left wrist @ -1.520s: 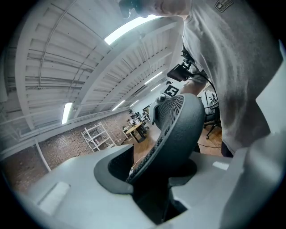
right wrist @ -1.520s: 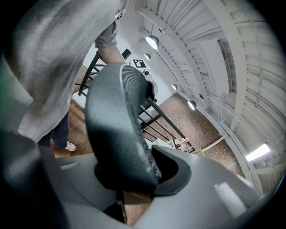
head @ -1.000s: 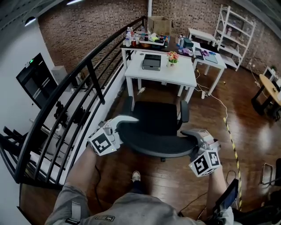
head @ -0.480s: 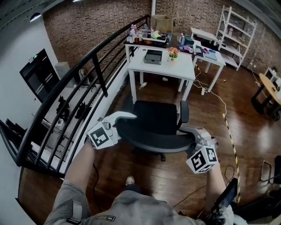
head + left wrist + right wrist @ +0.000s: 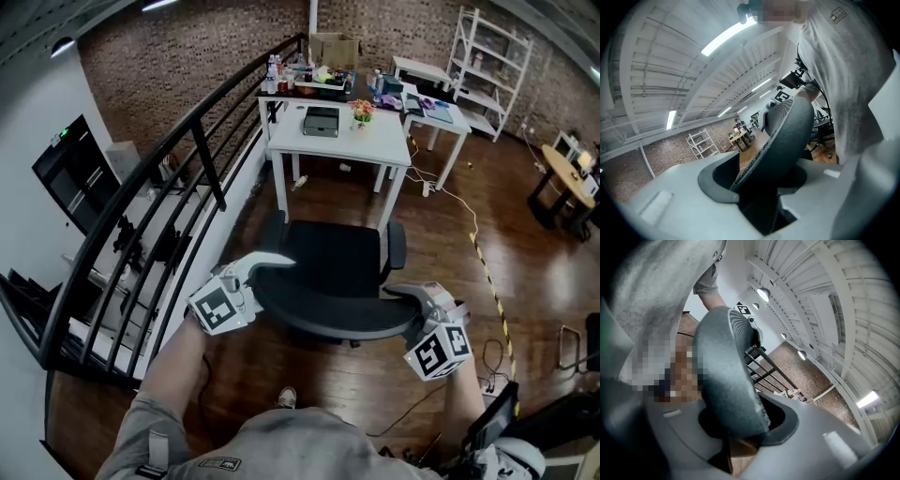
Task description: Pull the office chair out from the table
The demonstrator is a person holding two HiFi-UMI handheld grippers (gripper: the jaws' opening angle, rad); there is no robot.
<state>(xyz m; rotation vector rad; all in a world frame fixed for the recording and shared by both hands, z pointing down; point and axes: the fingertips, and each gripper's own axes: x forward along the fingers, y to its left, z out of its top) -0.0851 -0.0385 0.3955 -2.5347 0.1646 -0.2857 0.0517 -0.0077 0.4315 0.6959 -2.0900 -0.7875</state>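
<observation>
A black office chair (image 5: 333, 258) stands on the wood floor just in front of the white table (image 5: 375, 150), its seat facing the table and its backrest nearest me. My left gripper (image 5: 260, 266) is shut on the left end of the backrest's top rim (image 5: 787, 136). My right gripper (image 5: 411, 294) is shut on the right end of that rim (image 5: 726, 380). In each gripper view the dark padded rim fills the gap between the grey jaws. The left gripper (image 5: 759, 187) and the right gripper (image 5: 736, 437) both point roughly level.
A black railing (image 5: 187, 150) runs along the left, close to the chair. A black box (image 5: 321, 120) and flowers (image 5: 361, 112) sit on the table. A second white table (image 5: 441, 112), a shelf (image 5: 487, 56), a floor cable (image 5: 469, 225) and striped tape (image 5: 492, 281) lie to the right.
Both grippers have drawn back toward me with the backrest held, and the chair has rolled a little farther from the table. The grips look the same.
</observation>
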